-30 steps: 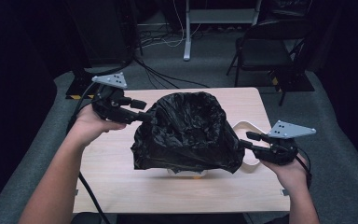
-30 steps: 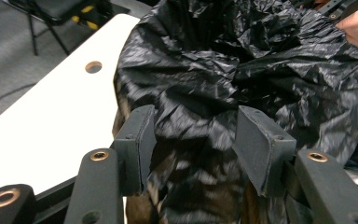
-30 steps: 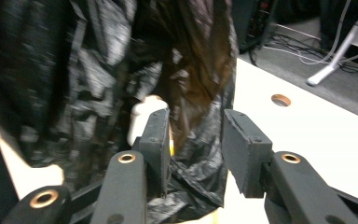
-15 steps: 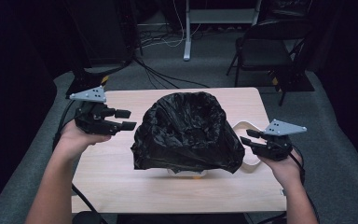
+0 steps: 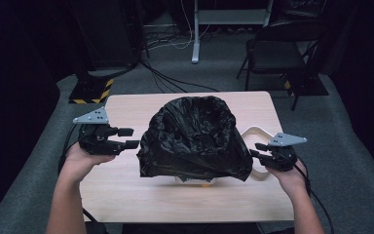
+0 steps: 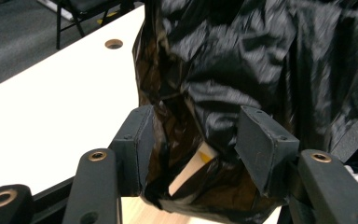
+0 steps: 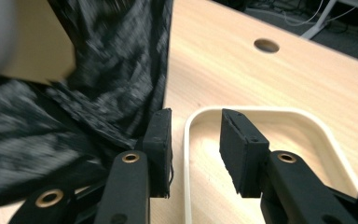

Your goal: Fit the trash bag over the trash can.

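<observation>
While the light wooden rectangular surface (image 5: pixel 141 202) carries everything in the high view, its largest load is the crumpled glossy black plastic bag (image 5: pixel 195 139), which stands at the middle with its mouth open upward and its skirt spread down to the wood. Under the bag's near hem a pale, light-coloured object (image 5: pixel 197 181) shows through; the left gripper view shows a cream edge with a yellow patch (image 6: pixel 196 164) in the gap of the plastic, but what it is cannot be told. Just beside the bag on the right lies a cream shallow tray with rounded corners (image 5: pixel 260 132), partly covered by the bag's edge.

The left gripper (image 5: pixel 129 138), held in the person's left hand (image 5: pixel 80 157), sits at the bag's left flank. Its jaws stand moderately apart; in the left gripper view bag folds lie between them, yet the pads do not visibly press on the plastic, so nothing is held.

The right gripper (image 5: pixel 254 150), in the right hand (image 5: pixel 285 171), sits at the bag's right lower edge above the tray. Its jaws have just closed a little and remain parted; in the right gripper view the tray rim (image 7: pixel 186 154) lies below the gap, one jaw is next to the bag, nothing gripped.
</observation>
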A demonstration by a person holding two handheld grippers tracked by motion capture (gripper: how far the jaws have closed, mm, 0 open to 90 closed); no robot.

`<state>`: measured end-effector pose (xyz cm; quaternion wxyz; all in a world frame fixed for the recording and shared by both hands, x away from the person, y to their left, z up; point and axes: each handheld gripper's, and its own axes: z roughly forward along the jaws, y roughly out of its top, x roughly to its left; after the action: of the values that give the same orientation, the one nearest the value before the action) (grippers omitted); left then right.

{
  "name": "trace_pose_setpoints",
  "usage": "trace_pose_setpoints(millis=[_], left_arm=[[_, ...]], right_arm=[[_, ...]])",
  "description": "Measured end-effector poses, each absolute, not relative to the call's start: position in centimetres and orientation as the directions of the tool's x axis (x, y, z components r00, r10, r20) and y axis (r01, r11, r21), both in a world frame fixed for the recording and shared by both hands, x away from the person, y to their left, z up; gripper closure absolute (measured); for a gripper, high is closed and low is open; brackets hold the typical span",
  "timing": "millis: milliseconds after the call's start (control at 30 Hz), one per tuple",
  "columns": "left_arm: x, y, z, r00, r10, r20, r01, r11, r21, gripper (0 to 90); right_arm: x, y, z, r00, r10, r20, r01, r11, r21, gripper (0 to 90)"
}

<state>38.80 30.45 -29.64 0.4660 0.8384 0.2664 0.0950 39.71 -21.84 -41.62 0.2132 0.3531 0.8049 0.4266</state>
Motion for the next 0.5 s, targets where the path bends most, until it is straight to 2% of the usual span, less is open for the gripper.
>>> trace_pose_setpoints(millis=[500], left_arm=[[37.9,31.5,-31.2,0.813,0.574,-0.096,0.371,-0.384,0.846,44.3]], right_arm=[[41.2,-22.4,-45.9,-0.613,0.79,-0.038,0.467,0.4,0.789,61.2]])
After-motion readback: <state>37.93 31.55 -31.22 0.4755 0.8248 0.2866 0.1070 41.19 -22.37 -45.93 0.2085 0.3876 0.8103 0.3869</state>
